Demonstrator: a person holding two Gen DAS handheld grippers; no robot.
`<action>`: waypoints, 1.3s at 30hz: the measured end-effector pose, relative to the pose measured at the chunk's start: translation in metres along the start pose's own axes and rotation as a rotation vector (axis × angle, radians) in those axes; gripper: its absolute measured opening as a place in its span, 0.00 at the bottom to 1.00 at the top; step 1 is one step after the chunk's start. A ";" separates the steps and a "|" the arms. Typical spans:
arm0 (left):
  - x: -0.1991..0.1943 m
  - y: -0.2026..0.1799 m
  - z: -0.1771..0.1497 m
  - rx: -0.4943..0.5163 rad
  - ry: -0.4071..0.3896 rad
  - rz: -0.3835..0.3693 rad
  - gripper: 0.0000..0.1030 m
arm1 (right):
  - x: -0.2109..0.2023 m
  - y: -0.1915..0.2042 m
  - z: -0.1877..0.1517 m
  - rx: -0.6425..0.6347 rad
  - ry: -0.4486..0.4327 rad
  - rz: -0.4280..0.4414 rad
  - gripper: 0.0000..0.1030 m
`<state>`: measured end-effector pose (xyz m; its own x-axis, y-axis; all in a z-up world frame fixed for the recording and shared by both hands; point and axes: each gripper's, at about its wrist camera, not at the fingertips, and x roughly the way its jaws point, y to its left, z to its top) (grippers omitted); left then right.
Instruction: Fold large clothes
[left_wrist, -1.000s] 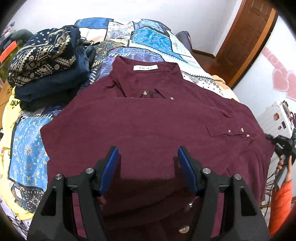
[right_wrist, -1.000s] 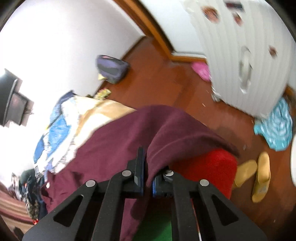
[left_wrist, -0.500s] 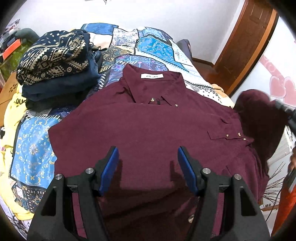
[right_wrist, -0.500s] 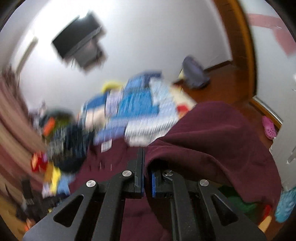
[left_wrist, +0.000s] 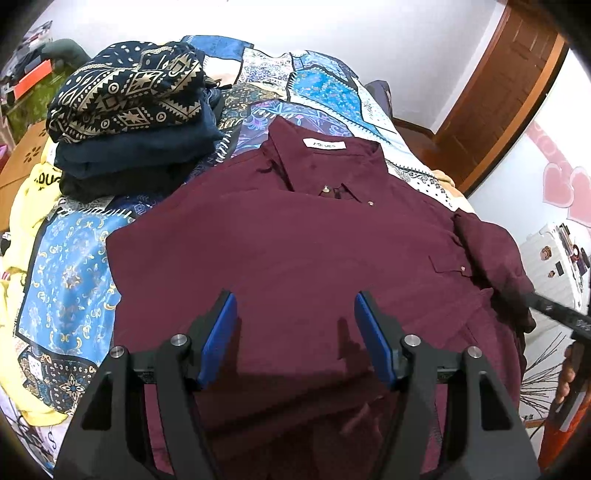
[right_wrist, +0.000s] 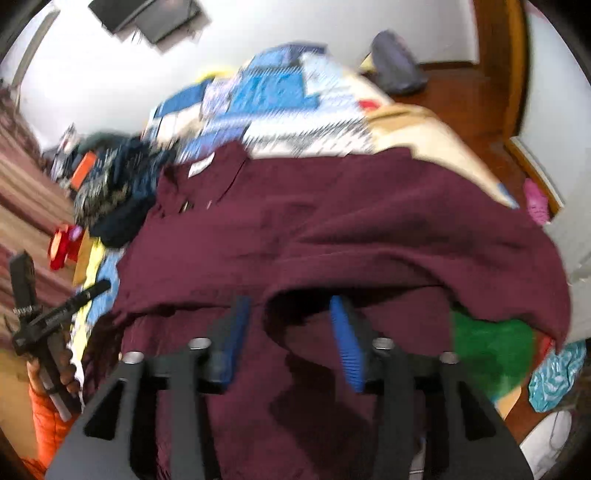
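Lying below the parted left gripper (left_wrist: 295, 334): maroon shirt (left_wrist: 295, 251).

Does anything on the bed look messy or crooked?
Yes. The maroon shirt lies mostly flat, but its sleeve on the right is bunched in a lump over the bed's edge instead of lying smooth.

One dark red shirt (left_wrist: 295, 258) lies on one bed (left_wrist: 66, 280). One pile of folded clothes (left_wrist: 129, 110) sits beside it. Two tools: left tool (left_wrist: 294, 332) and right tool (right_wrist: 291, 332).
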<state>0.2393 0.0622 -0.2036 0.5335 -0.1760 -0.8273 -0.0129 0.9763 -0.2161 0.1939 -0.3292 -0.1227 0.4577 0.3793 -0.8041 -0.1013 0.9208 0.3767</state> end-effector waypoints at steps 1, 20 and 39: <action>0.000 -0.001 0.000 0.003 -0.001 0.000 0.63 | -0.008 -0.008 -0.002 0.019 -0.028 -0.016 0.52; 0.011 -0.023 0.006 0.047 0.024 0.017 0.63 | 0.025 -0.174 -0.041 0.751 -0.119 -0.008 0.55; -0.011 -0.002 0.008 0.008 -0.040 -0.003 0.63 | -0.077 -0.038 0.092 0.245 -0.489 0.025 0.08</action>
<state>0.2401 0.0631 -0.1898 0.5669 -0.1735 -0.8053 -0.0048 0.9768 -0.2139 0.2435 -0.4020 -0.0332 0.8211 0.2605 -0.5078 0.0645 0.8416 0.5362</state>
